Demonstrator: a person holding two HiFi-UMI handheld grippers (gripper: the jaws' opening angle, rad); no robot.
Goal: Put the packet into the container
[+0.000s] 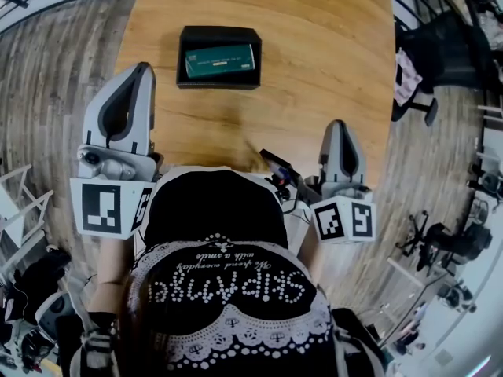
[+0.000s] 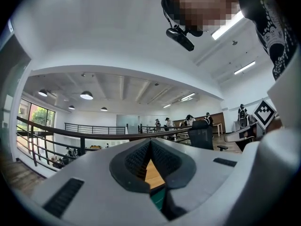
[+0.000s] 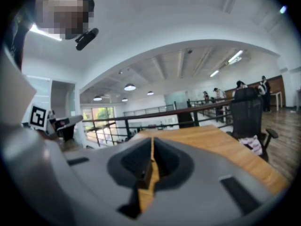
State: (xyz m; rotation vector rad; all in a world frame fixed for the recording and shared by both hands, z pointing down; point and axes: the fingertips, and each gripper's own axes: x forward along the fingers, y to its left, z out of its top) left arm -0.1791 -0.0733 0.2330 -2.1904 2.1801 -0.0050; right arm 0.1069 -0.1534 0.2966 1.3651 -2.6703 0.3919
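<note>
Evidently I have nothing left to do: the green packet (image 1: pixel 220 61) lies flat inside the black container (image 1: pixel 219 31), while my left gripper (image 1: pixel 140 71) and right gripper (image 1: pixel 340 128) (both pinched together, holding nothing) hover well back from the container.

We note a flat dark-green rectangular packet (image 1: pixel 220 60) lying flat inside a shallow black rectangular container (image 1: pixel 181 57), filling most of its floor, on the light wooden table (image 1: pixel 322 69).
</note>
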